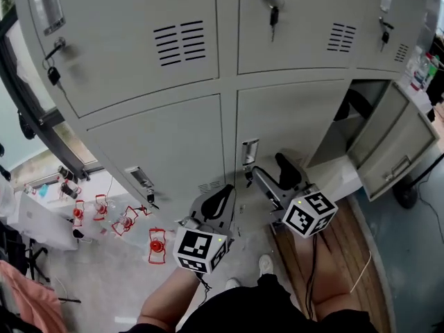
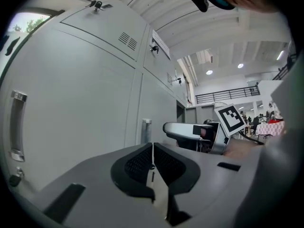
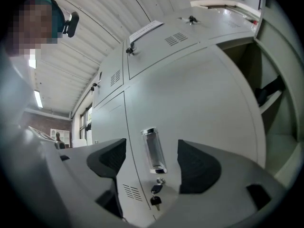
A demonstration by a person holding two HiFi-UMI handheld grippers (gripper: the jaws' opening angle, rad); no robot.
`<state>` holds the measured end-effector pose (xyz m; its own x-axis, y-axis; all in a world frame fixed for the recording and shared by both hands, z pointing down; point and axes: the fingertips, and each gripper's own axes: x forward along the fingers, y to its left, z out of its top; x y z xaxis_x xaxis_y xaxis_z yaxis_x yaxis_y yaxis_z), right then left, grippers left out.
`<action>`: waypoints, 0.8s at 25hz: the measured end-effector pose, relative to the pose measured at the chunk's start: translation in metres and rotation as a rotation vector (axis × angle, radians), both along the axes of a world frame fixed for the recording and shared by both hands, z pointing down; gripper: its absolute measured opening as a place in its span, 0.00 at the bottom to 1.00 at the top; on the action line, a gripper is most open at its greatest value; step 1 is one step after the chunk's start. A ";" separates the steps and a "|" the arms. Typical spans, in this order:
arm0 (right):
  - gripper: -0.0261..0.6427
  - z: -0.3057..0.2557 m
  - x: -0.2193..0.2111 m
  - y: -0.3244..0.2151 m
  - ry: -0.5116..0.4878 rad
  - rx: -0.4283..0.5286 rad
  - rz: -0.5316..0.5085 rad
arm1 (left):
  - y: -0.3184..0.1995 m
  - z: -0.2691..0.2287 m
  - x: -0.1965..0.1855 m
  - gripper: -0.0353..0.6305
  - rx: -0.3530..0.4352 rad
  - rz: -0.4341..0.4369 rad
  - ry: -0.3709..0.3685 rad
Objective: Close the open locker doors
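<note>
The grey lockers fill the head view. One bottom right door (image 1: 393,150) hangs open, swung out to the right, and shows its compartment (image 1: 345,132). My right gripper (image 1: 269,166) is open in front of the shut bottom middle door. Seen through the right gripper view, that door's chrome handle (image 3: 153,150) lies between the jaws but beyond them, with a key (image 3: 155,194) hanging below it. Nothing is held. My left gripper (image 1: 226,190) is shut and empty, its jaws (image 2: 152,158) meeting in front of the bottom left door (image 2: 71,108). The right gripper (image 2: 197,133) shows beside it.
Keys hang from the upper doors (image 1: 273,12). Several red objects (image 1: 157,245) lie on the floor at the left. A black item (image 1: 355,103) sits inside the open compartment. A wooden strip (image 1: 347,255) with a cable runs along the floor under the open door. My shoes (image 1: 266,263) stand close to the lockers.
</note>
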<state>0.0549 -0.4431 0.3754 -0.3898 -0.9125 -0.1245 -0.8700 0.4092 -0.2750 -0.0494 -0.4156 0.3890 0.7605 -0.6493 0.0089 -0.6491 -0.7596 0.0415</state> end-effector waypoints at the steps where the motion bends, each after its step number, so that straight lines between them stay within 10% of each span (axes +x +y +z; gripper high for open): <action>1: 0.54 0.000 0.011 0.009 0.001 0.003 0.029 | 0.005 0.000 0.010 0.09 0.003 0.035 0.000; 6: 0.54 -0.008 0.091 0.078 0.011 0.013 0.222 | 0.048 -0.001 0.094 0.10 0.010 0.280 -0.004; 12: 0.54 -0.024 0.195 0.182 0.055 0.013 0.492 | 0.113 -0.015 0.197 0.39 -0.015 0.552 0.031; 20: 0.53 -0.026 0.304 0.266 0.065 -0.008 0.661 | 0.175 -0.029 0.309 0.43 -0.028 0.717 0.056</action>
<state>0.3588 -0.1770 0.3490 0.2458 -0.9629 -0.1119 -0.9522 -0.2182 -0.2138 0.2598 -0.2403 0.3604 0.9994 0.0103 -0.0335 0.0131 -0.9962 0.0855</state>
